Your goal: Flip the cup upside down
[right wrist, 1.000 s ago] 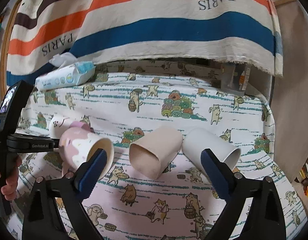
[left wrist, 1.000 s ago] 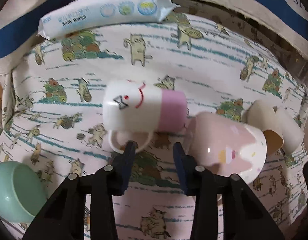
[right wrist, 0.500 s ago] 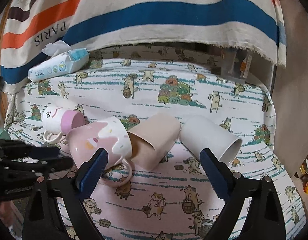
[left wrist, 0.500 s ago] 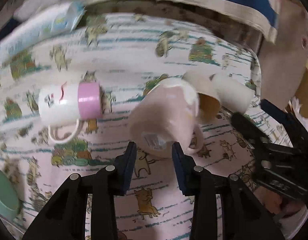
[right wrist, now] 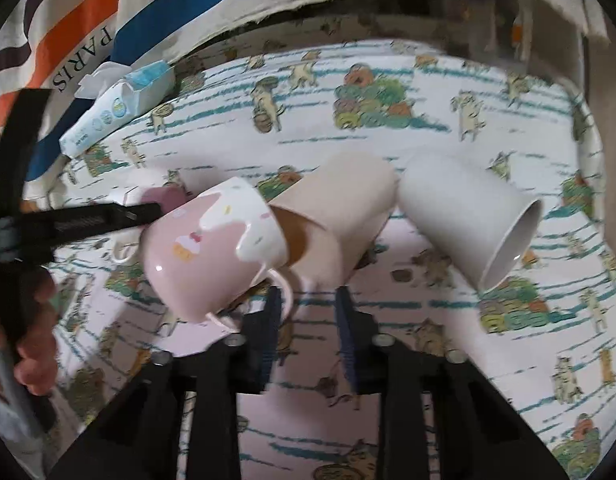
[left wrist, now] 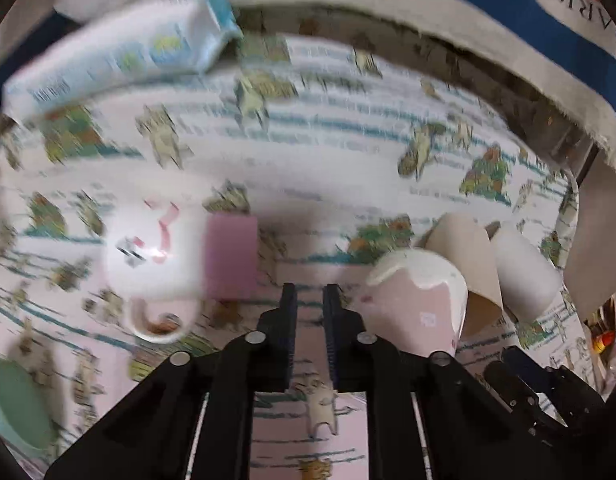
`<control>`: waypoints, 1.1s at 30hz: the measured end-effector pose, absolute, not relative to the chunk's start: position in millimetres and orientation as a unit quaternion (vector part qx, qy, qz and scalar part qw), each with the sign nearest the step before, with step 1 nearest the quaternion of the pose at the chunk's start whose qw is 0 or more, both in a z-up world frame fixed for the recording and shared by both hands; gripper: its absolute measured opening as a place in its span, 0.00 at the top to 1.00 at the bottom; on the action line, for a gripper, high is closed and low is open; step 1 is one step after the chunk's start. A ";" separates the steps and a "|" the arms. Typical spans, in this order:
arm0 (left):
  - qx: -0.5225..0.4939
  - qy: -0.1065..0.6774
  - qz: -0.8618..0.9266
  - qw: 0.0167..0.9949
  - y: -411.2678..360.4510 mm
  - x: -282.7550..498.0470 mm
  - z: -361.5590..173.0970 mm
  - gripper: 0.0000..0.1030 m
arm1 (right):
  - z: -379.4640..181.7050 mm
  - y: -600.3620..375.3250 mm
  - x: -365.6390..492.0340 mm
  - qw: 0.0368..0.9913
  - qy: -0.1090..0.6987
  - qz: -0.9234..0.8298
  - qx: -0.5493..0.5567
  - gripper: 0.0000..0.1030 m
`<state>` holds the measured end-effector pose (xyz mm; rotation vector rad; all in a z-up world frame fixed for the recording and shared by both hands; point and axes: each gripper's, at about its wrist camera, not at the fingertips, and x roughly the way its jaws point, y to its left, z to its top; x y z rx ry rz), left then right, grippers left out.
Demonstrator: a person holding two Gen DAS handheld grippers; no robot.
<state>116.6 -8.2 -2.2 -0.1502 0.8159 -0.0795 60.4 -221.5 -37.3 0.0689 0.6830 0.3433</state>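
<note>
A pink mug with white icing print [right wrist: 211,248] lies tilted on its side on the cat-print cloth, its handle [right wrist: 283,284] toward my right gripper [right wrist: 308,304]. It also shows in the left wrist view [left wrist: 416,304], to the right of my left gripper [left wrist: 310,300]. The left gripper's jaws stand nearly closed with a narrow gap and hold nothing. The right gripper's jaws are narrowed, with the left fingertip at the mug handle; I cannot tell whether it grips. A white mug with a pink rim band [left wrist: 175,256] lies on its side left of the left gripper.
A beige cup [right wrist: 340,216] and a white cup [right wrist: 468,220] lie on their sides next to the pink mug. A pack of wipes [left wrist: 119,56] lies at the back left. A green bowl [left wrist: 15,404] sits at the front left. Striped fabric hangs behind.
The left gripper let go of the pink mug, drew back and narrowed its jaws. The right gripper moved in toward the mug's handle and narrowed from wide open.
</note>
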 end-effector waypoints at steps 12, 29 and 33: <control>-0.031 0.416 -0.091 0.904 -44.9 80.8 -2.5 0.96 | -38.8 -214.9 58.8 0.923 0.340 0.179 0.020 0.86; -0.008 0.409 -0.133 0.903 -64.7 45.5 -8.4 0.99 | -30.4 -235.9 57.9 0.944 0.305 0.116 0.043 0.84; -0.009 0.360 -0.126 0.925 -50.4 36.0 3.3 0.95 | -21.6 -233.1 45.7 0.954 0.270 0.123 0.040 0.50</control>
